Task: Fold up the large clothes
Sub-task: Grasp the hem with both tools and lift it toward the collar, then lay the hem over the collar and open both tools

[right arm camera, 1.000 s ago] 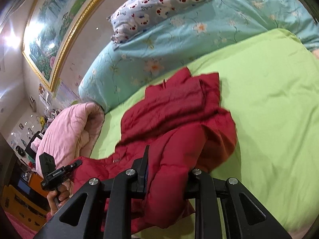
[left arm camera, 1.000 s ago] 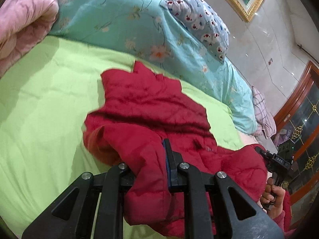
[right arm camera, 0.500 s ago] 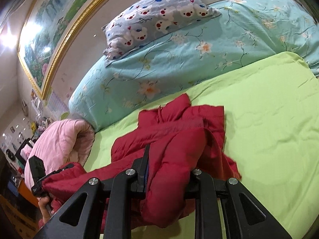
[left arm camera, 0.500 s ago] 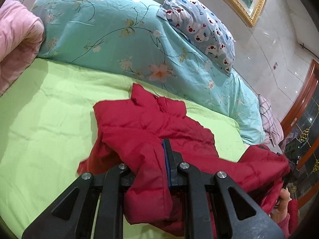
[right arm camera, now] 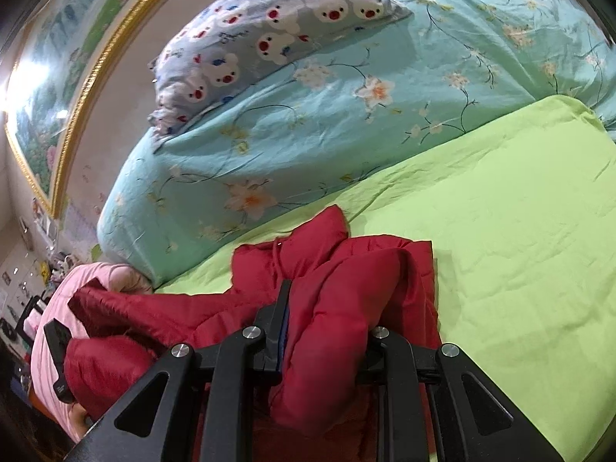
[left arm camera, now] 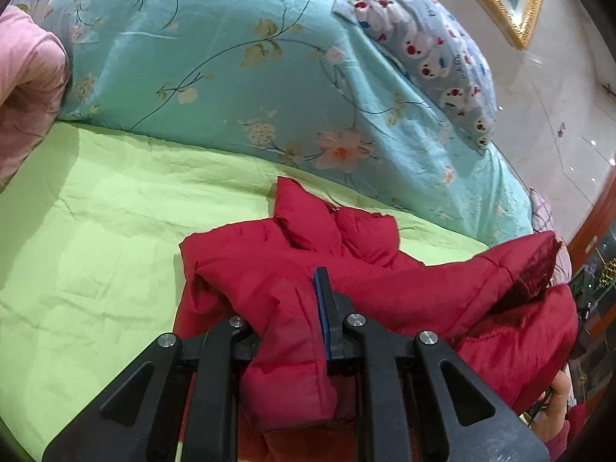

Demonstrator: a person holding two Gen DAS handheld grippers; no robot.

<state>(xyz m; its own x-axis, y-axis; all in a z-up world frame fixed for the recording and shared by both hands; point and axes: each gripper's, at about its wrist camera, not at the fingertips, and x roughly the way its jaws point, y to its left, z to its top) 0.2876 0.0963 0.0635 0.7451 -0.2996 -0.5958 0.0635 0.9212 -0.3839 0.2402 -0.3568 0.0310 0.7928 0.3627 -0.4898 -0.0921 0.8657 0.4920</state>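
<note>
Gripping a thick bunch of the red padded jacket [left arm camera: 292, 331], my left gripper [left arm camera: 287, 323] has its two fingers pressed in on the fabric from either side, the puffy cloth bulging up between them and spilling down toward the camera. My right gripper [right arm camera: 327, 331] is clamped on another bunch of the same jacket [right arm camera: 331, 319] in the same way, with a fold of red cloth swelling between its fingers.

Between my two holds the jacket is lifted into a loose span, while its far part, with the collar pointing up, lies on the green bed sheet [left arm camera: 96, 238] close to the long turquoise floral pillow [left arm camera: 231, 61]. A small grey pillow printed with cartoon bears [right arm camera: 265, 38] rests on top of that turquoise one. A pink quilt [left arm camera: 27, 88] is bundled at the edge of the bed, touching the end of the floral pillow. On the wall behind the bed hangs a painting in a gold frame [right arm camera: 69, 131].

In my right wrist view, the other gripper shows at the lower left, half buried in red fabric.
</note>
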